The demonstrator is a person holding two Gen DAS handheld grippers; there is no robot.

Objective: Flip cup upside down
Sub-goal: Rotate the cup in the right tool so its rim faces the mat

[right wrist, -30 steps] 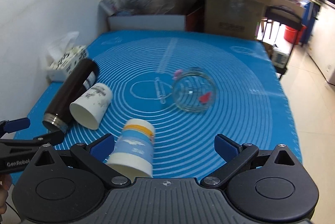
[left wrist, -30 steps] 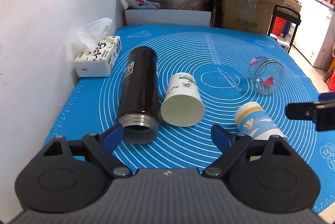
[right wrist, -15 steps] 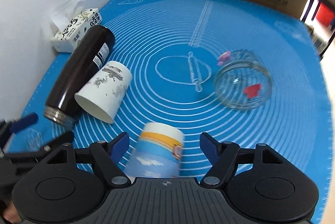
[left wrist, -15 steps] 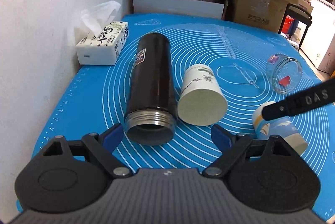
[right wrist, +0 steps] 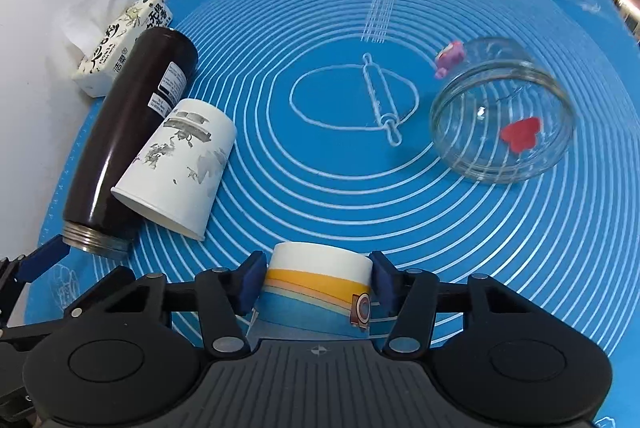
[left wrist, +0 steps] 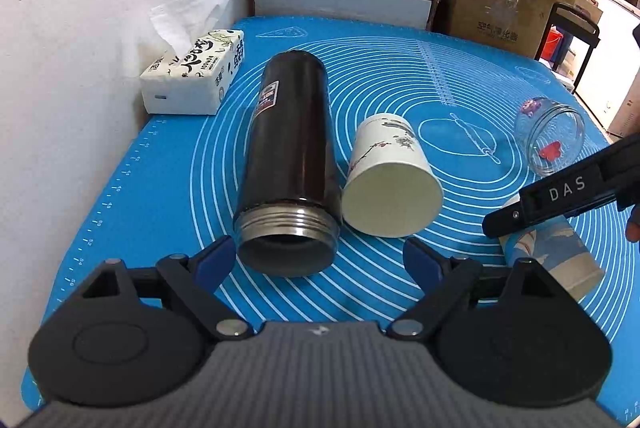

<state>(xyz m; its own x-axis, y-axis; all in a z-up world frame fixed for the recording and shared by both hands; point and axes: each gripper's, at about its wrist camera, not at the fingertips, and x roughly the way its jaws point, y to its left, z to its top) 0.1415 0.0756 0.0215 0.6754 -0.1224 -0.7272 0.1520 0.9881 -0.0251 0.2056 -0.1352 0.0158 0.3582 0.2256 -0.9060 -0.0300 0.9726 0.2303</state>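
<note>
The right gripper (right wrist: 318, 286) pinches the blue-and-orange paper cup (right wrist: 316, 292), lying on its side at the blue mat's (right wrist: 400, 228) near edge (left gripper (left wrist: 316, 260) spread wide, holding nothing).

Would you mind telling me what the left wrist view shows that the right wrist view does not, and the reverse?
Only the left wrist view shows the thermos's open mouth, the white cup's opening and the open left gripper. Only the right wrist view shows the right gripper with a blue pad on each side of the blue-and-yellow cup. Both show the blue mat, tissue box and glass jar.
</note>
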